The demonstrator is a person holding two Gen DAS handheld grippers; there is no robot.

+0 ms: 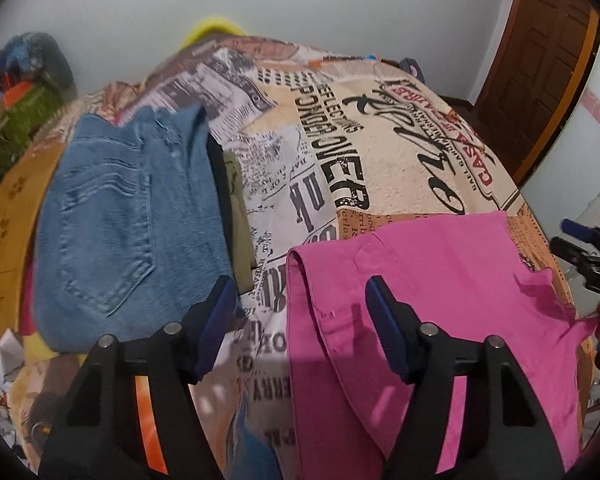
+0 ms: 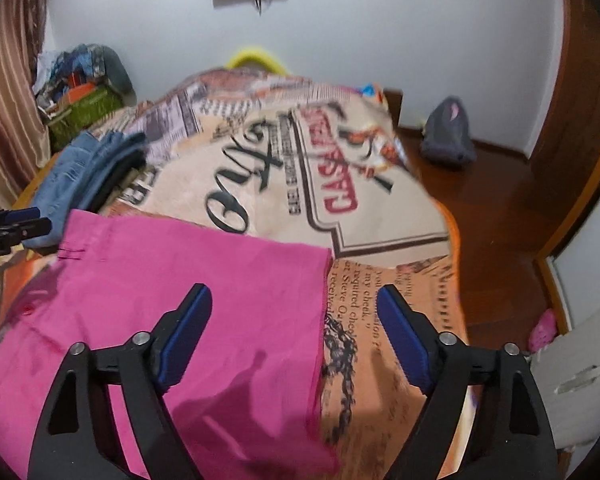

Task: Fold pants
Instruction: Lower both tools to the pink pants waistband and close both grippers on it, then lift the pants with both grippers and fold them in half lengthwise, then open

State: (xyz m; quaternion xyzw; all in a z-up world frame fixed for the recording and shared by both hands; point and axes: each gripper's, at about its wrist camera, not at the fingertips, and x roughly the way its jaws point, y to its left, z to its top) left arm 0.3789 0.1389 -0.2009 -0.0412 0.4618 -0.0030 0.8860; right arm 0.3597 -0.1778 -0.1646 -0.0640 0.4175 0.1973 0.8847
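Item: pink pants (image 1: 440, 300), lying flat on the bed (image 1: 380, 152), near edge, right of the bed's middle. In the left wrist view we see a rounded folded edge along their left side, so we judge them already doubled leg over leg. In the right wrist view their far edge runs straight across the bedspread and their right edge falls between the two fingers. A small crease shows near the right in the left view.

Left gripper (image 1: 300, 328): jaws wide, holding nothing, hovering over the pants' left folded edge; one finger over bare bedspread, the other over pink cloth.

Right gripper (image 2: 296, 336): jaws wide, holding nothing, hovering over the pants' right edge; left finger above the cloth, right finger above the printed cover.

Step in hand, as we judge it: between folds. Lengthwise fold looks done; the crosswise fold is not yet begun. We cannot tell which end is waist and which is hem.

Next move calls for: each gripper lowered onto a corner of one end, both layers pinched together, then the end lifted and carried evenly over the other end.

Surroundings: folded blue jeans (image 1: 132, 220) on the bed's left side, well apart from the pants, with darker and olive garments (image 1: 236, 216) beneath them. Wooden door (image 1: 540, 80) far right; grey bag (image 2: 448, 136) on the floor.
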